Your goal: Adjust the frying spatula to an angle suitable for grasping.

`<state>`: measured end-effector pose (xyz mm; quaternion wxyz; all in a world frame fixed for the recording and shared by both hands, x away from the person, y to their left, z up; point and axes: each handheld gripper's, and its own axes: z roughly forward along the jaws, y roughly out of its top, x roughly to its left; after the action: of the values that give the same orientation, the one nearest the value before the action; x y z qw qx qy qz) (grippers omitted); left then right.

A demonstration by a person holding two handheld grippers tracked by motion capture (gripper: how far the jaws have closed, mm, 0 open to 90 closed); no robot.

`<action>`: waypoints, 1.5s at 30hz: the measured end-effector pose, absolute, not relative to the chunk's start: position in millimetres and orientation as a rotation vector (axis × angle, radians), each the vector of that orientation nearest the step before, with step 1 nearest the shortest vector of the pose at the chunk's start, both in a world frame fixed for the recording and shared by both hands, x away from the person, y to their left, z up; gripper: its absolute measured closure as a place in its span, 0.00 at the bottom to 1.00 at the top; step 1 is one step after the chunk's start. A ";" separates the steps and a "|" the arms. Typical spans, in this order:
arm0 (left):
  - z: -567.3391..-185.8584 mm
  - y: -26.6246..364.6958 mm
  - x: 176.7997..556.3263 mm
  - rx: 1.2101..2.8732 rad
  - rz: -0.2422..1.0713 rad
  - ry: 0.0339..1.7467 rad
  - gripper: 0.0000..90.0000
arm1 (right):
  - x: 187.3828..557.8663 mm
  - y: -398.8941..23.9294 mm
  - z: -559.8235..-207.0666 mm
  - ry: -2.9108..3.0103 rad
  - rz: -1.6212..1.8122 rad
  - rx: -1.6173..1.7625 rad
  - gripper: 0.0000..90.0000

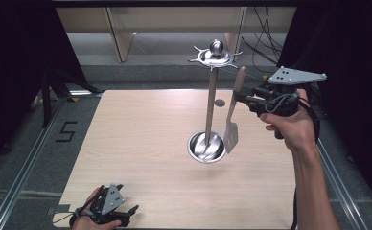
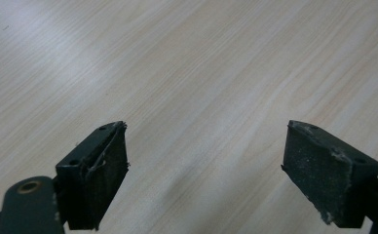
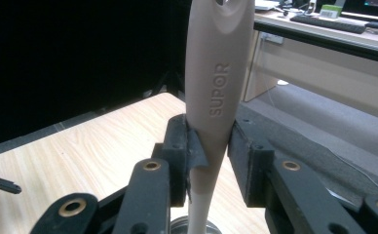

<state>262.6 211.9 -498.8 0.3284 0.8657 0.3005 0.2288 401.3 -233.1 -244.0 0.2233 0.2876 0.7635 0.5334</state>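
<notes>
A metal utensil stand rises from a round steel base in the middle of the wooden table, with a hooked crown and ball on top. My right gripper is shut on the beige handle of a slotted spatula, which hangs blade down just right of the stand's pole, above the base's rim. The handle bears the word SUPOR. My left gripper rests low at the table's near left edge, its jaws open over bare wood.
A small dark disc lies on the table behind the stand. Cables trail on the floor at the back right. Metal rails run along both sides of the table. Black curtains hang left and right.
</notes>
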 end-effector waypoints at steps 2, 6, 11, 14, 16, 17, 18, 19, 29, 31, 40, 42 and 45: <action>-499.3 211.5 262.6 2.257 0.603 0.793 0.18 | 402.5 -233.1 -243.2 2.107 1.463 0.786 0.79; -498.3 212.4 262.6 2.274 0.596 0.784 0.18 | 404.7 -231.8 -241.0 2.107 1.447 0.799 0.79; -498.5 212.2 262.7 2.268 0.598 0.786 0.18 | 407.5 -228.4 -239.5 2.123 1.434 0.812 0.79; -498.9 211.9 262.7 2.259 0.602 0.792 0.18 | 408.8 -226.7 -239.0 2.124 1.420 0.810 0.79; -498.9 211.9 262.7 2.259 0.601 0.792 0.18 | 409.2 -225.2 -238.9 2.133 1.413 0.815 0.79; -499.0 211.8 262.7 2.259 0.601 0.791 0.18 | 410.9 -223.7 -239.3 2.135 1.408 0.811 0.79; -499.0 211.8 262.7 2.259 0.601 0.791 0.18 | 410.9 -223.7 -239.3 2.135 1.408 0.811 0.79; -498.9 211.8 262.7 2.258 0.601 0.790 0.18 | 410.4 -222.9 -239.3 2.134 1.394 0.834 0.79; -498.4 212.1 262.5 2.257 0.606 0.791 0.18 | 415.0 -217.9 -241.6 2.139 1.381 0.818 0.79; -498.7 211.9 262.5 2.253 0.604 0.793 0.18 | 414.8 -217.1 -242.1 2.144 1.384 0.829 0.78; -498.2 212.3 263.0 2.266 0.611 0.781 0.18 | 415.0 -216.3 -244.0 2.117 1.387 0.818 0.78; -498.3 212.3 263.0 2.264 0.612 0.784 0.18 | 415.0 -216.1 -246.1 2.092 1.408 0.818 0.78; -497.5 212.6 262.1 2.258 0.599 0.788 0.18 | 413.3 -219.4 -249.1 2.105 1.459 0.831 0.77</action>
<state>262.1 212.6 -497.5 0.3315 0.8640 0.3015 0.2293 413.3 -219.4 -249.1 0.2225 0.3010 0.7621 0.5283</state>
